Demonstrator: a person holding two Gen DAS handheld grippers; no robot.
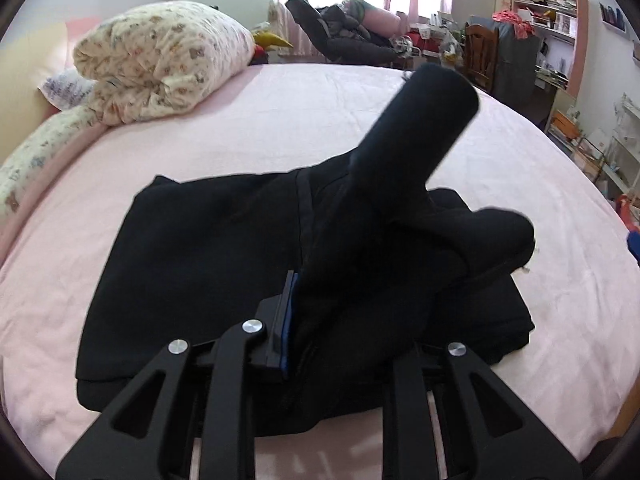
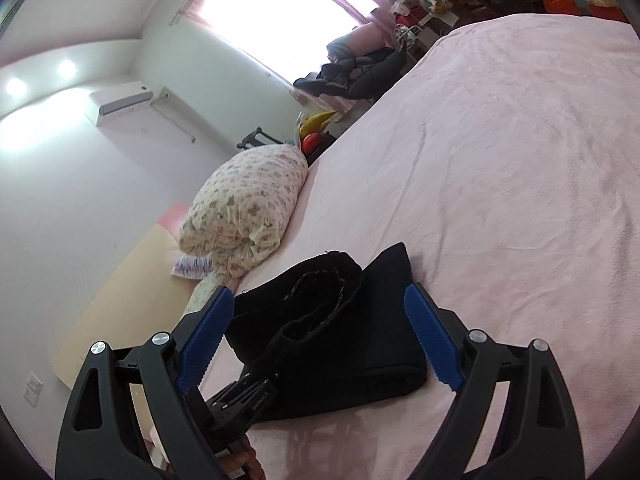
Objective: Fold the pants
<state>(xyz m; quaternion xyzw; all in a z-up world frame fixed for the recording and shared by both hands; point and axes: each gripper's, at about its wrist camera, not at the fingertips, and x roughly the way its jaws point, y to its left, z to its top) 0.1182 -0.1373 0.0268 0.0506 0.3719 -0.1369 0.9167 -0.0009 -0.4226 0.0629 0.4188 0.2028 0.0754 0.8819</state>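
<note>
Black pants [image 1: 208,264] lie folded on the pink bed [image 1: 280,120]. My left gripper [image 1: 316,312] is shut on a fold of the pants and lifts it; the raised cloth [image 1: 420,120] sticks up and hides the right finger. In the right wrist view the pants [image 2: 360,340] lie between and beyond the fingers, with the lifted part [image 2: 316,292] bunched at the left. My right gripper [image 2: 316,340] is open and empty, above the pants. The left gripper [image 2: 240,404] shows below, at the pants' near edge.
A rolled floral duvet [image 1: 160,60] and pillows lie at the bed's far left. Dark clothes [image 1: 336,28] are piled beyond the far edge. Shelves and clutter [image 1: 552,40] stand at the right. Pink sheet stretches to the right of the pants [image 2: 520,200].
</note>
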